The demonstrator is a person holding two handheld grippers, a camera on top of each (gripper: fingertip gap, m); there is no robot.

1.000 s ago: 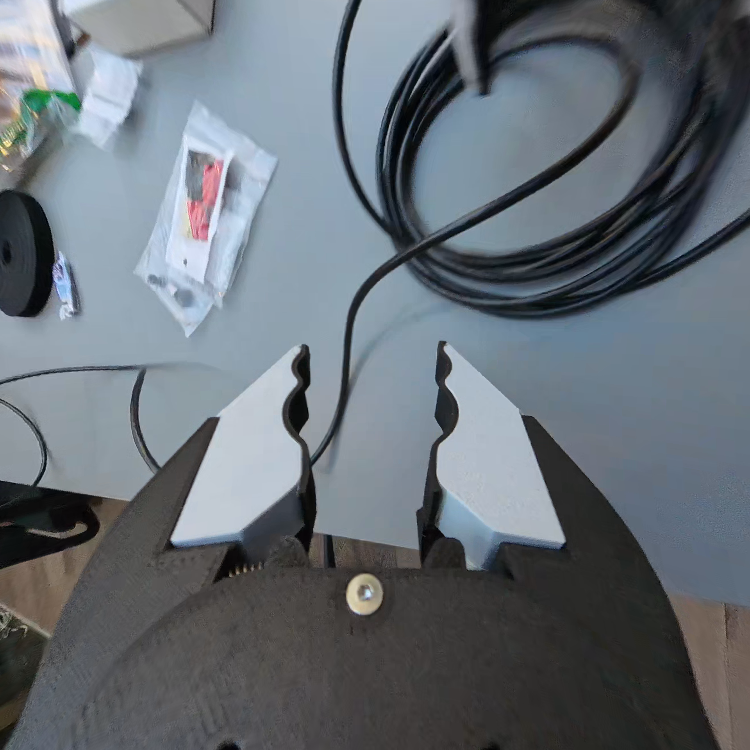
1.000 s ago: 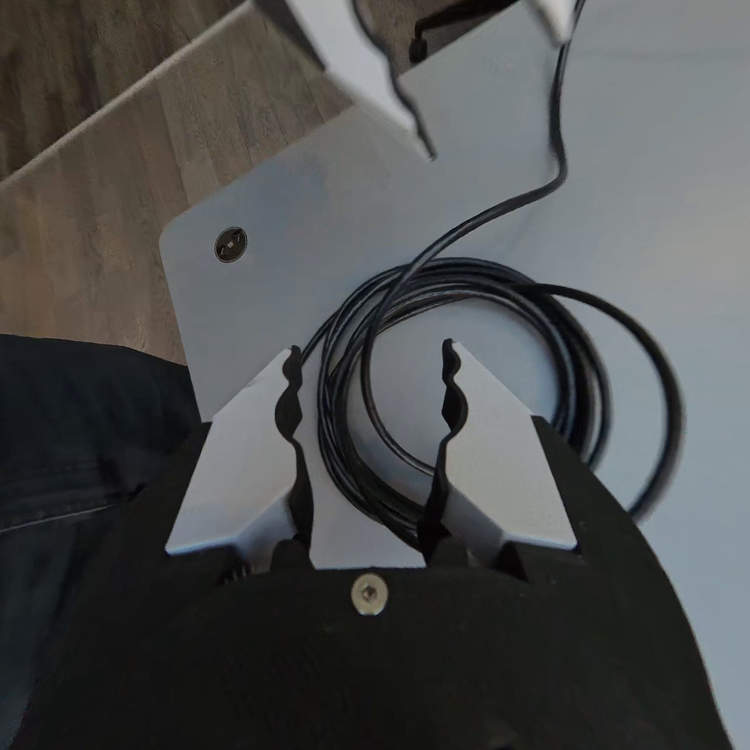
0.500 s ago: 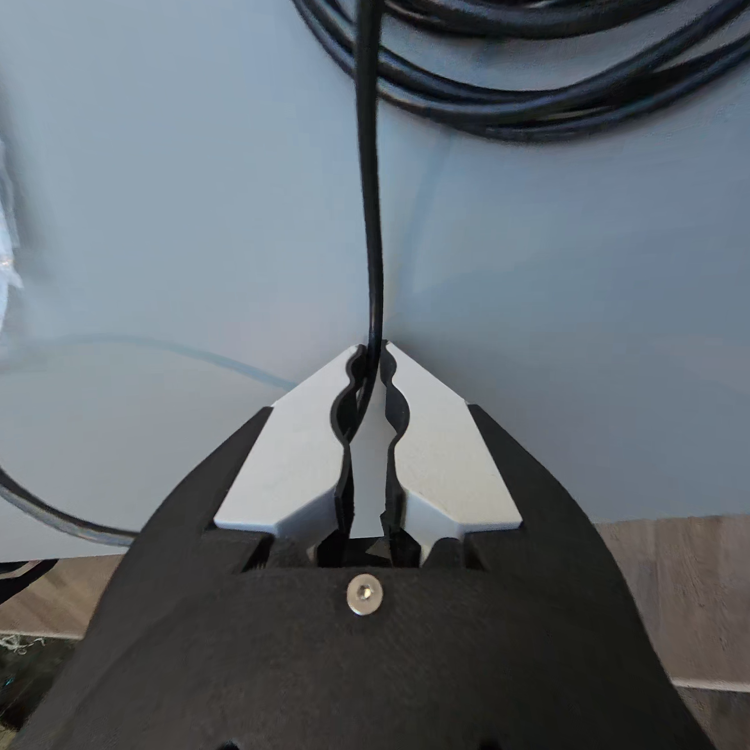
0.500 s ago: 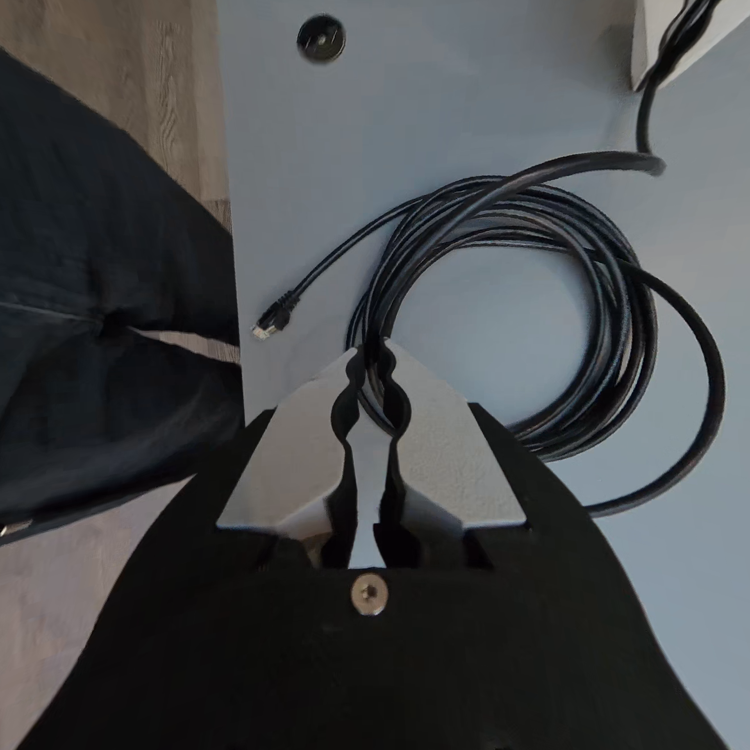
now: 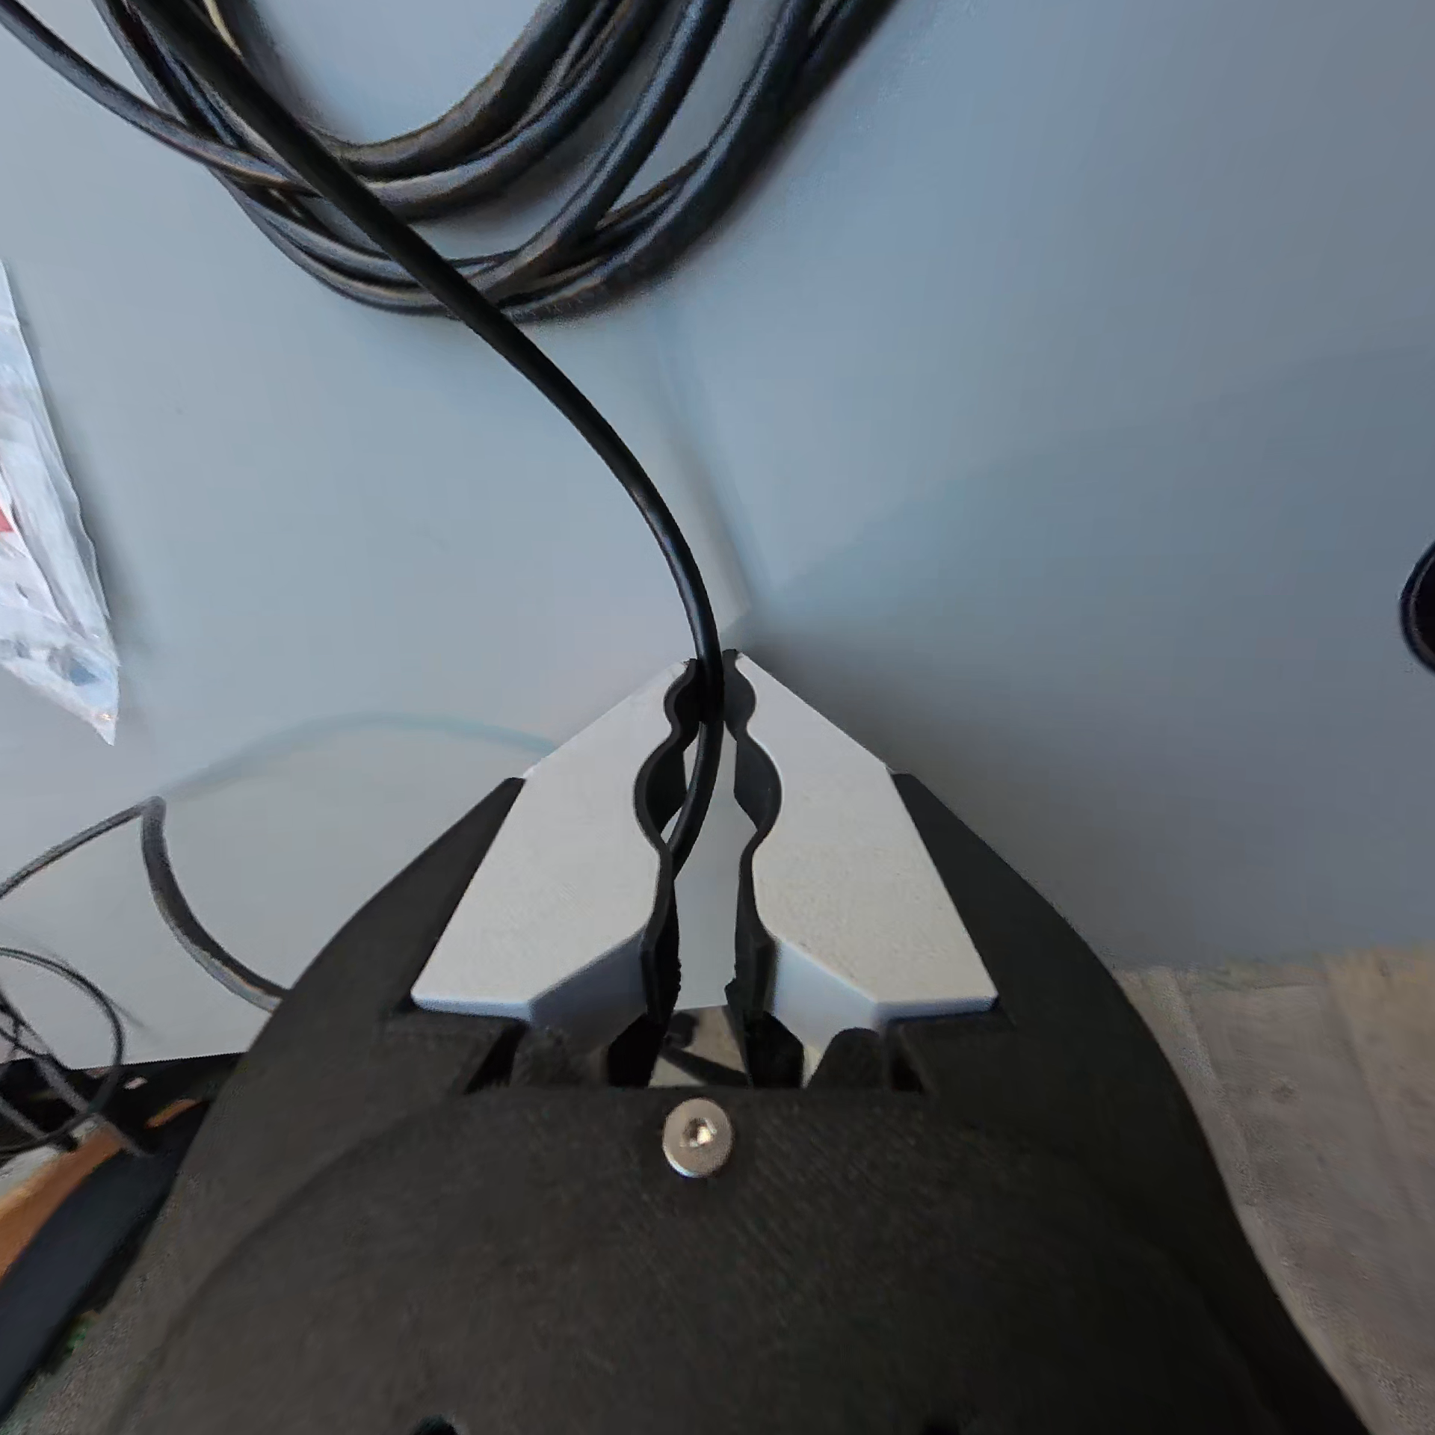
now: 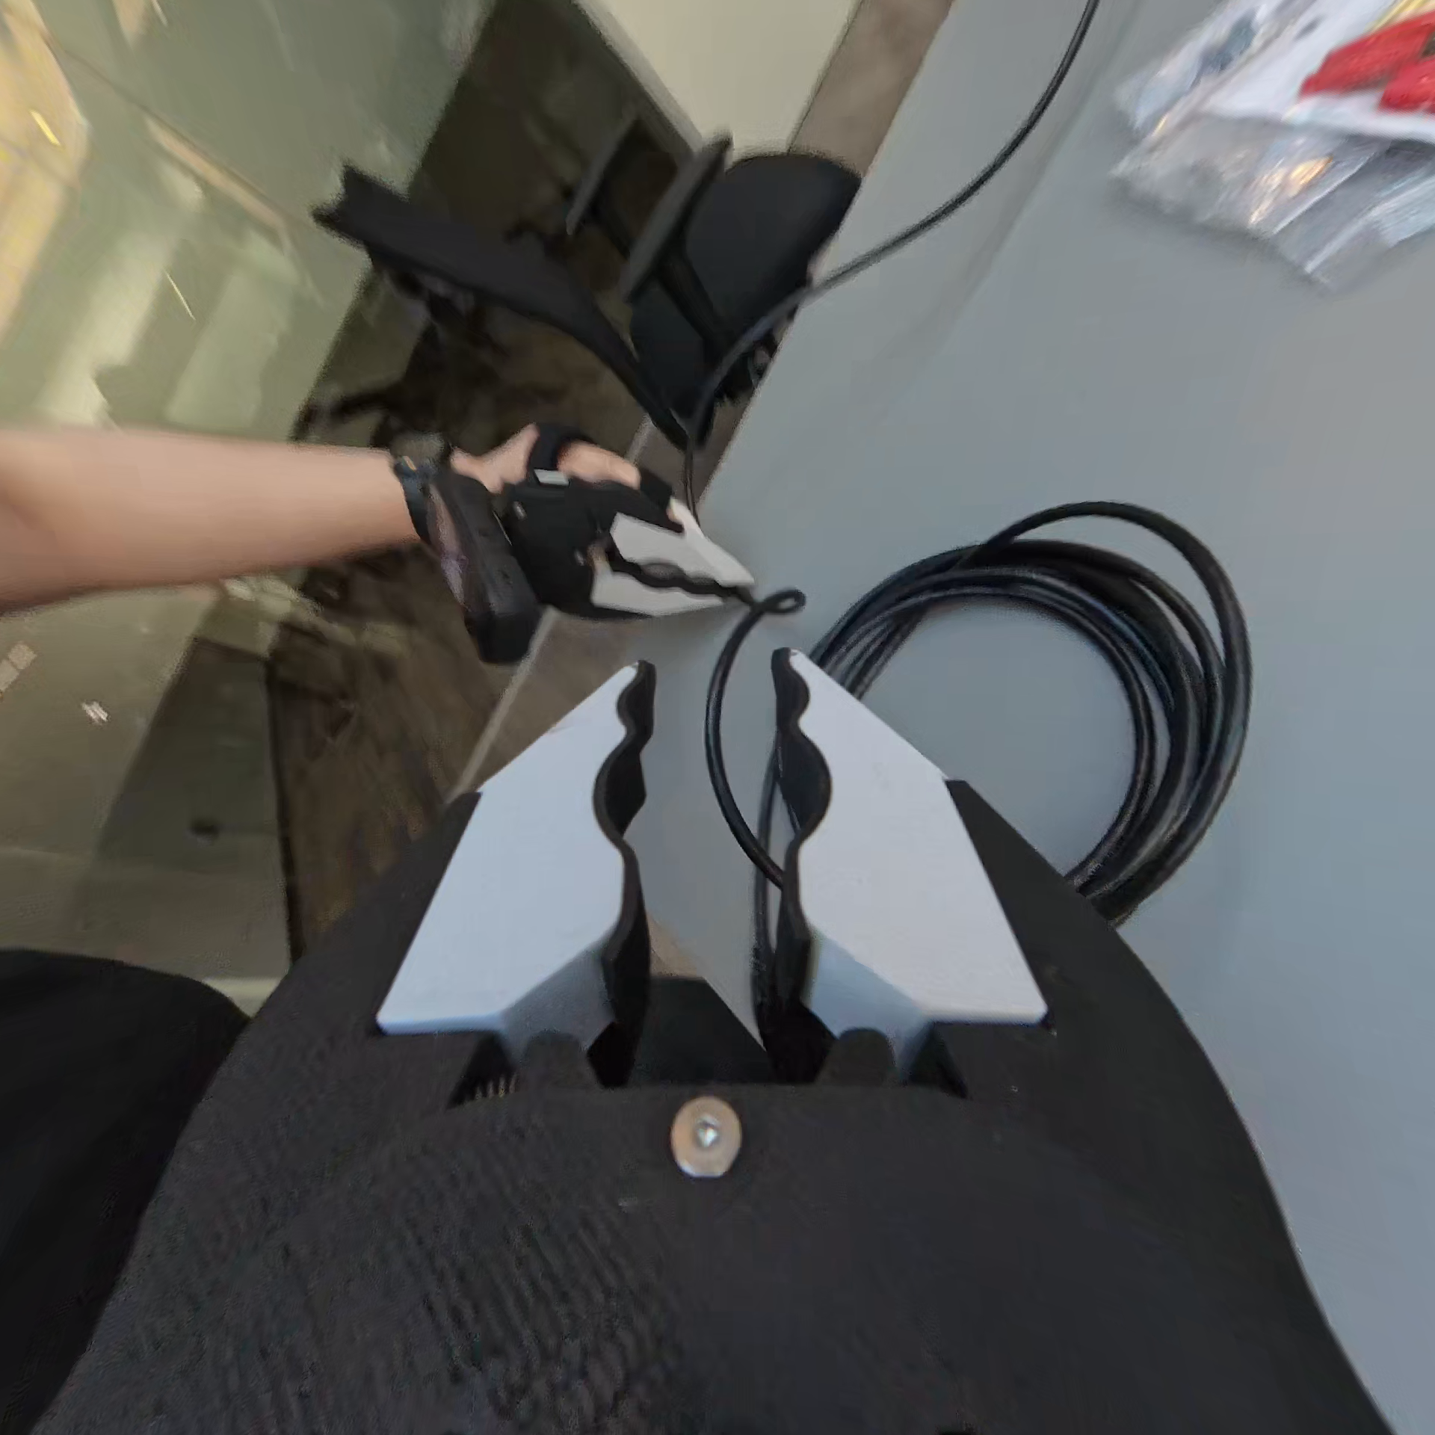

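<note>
A long black cable lies partly coiled on a grey table. My left gripper is shut on one strand of the cable, which runs from the coil down between the fingertips. In the right wrist view the left gripper shows at the table's edge, pinching a cable end that curls just past its tips. My right gripper is open just above the table. A loop of the cable runs loosely between its jaws, close to the right finger. The coil lies to its right.
A clear plastic bag with small red parts lies farther back, and shows at the left edge of the left wrist view. A thin black wire crosses the table. A person's bare arm and a black office chair are beside the table. About 25 cm separates my left fingertips from my right.
My right gripper was shut on the coil's strands half a second ago and is now open, and its view has swung toward the left gripper. My left gripper stays shut on the cable.
</note>
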